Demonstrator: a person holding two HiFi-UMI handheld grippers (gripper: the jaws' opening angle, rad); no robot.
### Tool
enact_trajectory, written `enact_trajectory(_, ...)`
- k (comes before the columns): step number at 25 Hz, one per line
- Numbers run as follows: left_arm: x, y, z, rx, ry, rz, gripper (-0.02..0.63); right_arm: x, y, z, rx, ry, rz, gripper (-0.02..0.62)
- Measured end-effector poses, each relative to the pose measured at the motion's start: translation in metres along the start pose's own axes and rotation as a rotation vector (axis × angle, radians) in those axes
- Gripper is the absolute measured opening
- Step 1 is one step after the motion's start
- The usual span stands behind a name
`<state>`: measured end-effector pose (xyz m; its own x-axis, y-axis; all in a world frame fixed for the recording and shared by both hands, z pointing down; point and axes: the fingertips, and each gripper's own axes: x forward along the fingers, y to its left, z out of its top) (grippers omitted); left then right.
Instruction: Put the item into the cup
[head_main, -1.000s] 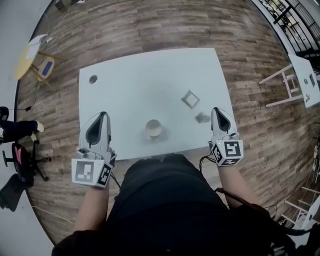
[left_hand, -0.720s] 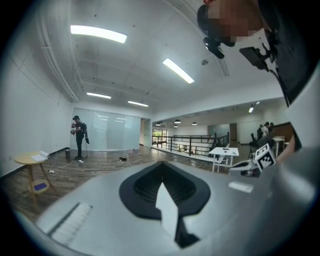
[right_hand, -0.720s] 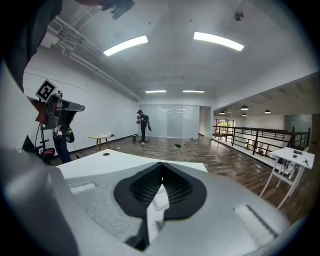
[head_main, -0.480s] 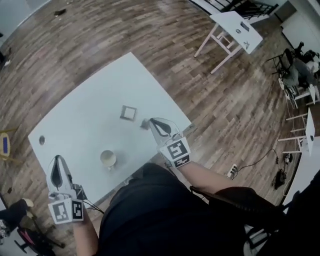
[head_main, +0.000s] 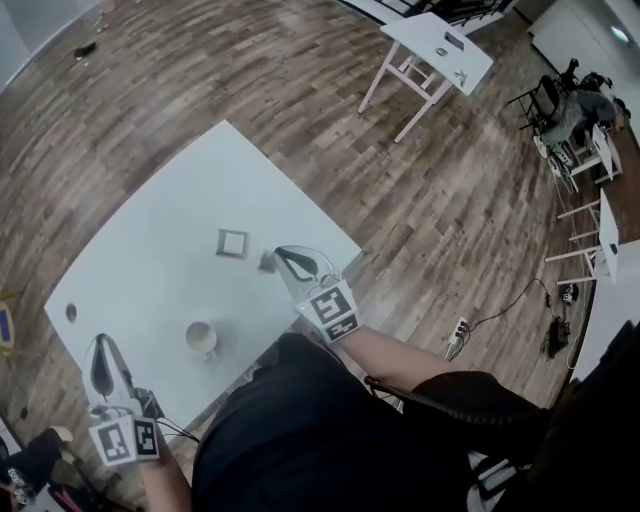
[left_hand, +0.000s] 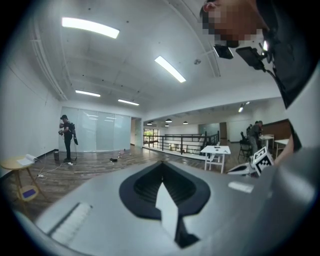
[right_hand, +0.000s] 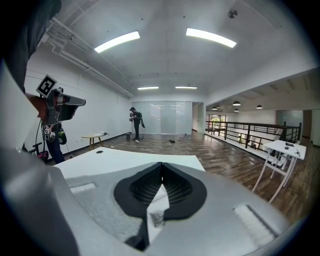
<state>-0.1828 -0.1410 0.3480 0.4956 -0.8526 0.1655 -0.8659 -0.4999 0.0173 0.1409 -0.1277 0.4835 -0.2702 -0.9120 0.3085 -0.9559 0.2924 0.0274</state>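
Left gripper (head_main: 98, 342): jaws pressed together, nothing between, over desk (head_main: 190, 190) left edge by near-left corner. Cup (head_main: 200, 338): upright, close to near edge, about mid-length, clear of both grippers. Right gripper (head_main: 281, 253): jaws pressed together, empty, toward near-right corner. Item (head_main: 266, 262): small grey lump lying on desk right at its tips, not in cup; contact unclear. Small square piece (head_main: 232, 243) just beyond, flat on desk.

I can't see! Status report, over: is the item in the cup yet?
Shut, empty: left hand-held gripper, right hand-held gripper. Not yet: item on table, outside cup. Nothing between them.
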Motion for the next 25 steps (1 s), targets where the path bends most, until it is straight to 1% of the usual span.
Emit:
enact_trajectory(5, 0.009, -0.013, -0.001, 0.007, 0.016, -0.026, 0.000, -0.006, -0.016, -0.011, 0.005, 0.011, -0.042, 0.002)
enact_trajectory(12, 0.016, -0.015, 0.001, 0.028, 0.052, -0.025, 0.000, -0.004, -0.024, -0.038, 0.025, 0.062, -0.069, 0.002)
enact_trajectory(13, 0.017, -0.015, 0.001, 0.030, 0.056, -0.026, 0.000, -0.004, -0.024, -0.043, 0.028, 0.074, -0.069, 0.002)
enact_trajectory(14, 0.017, -0.017, 0.001, 0.031, 0.060, -0.028, 0.000, -0.004, -0.025, -0.048, 0.033, 0.086, -0.067, 0.021)
enact_trajectory(25, 0.027, -0.024, -0.007, 0.034, 0.121, -0.029, 0.000, 0.002, -0.028, -0.085, 0.073, 0.166, -0.042, 0.063)
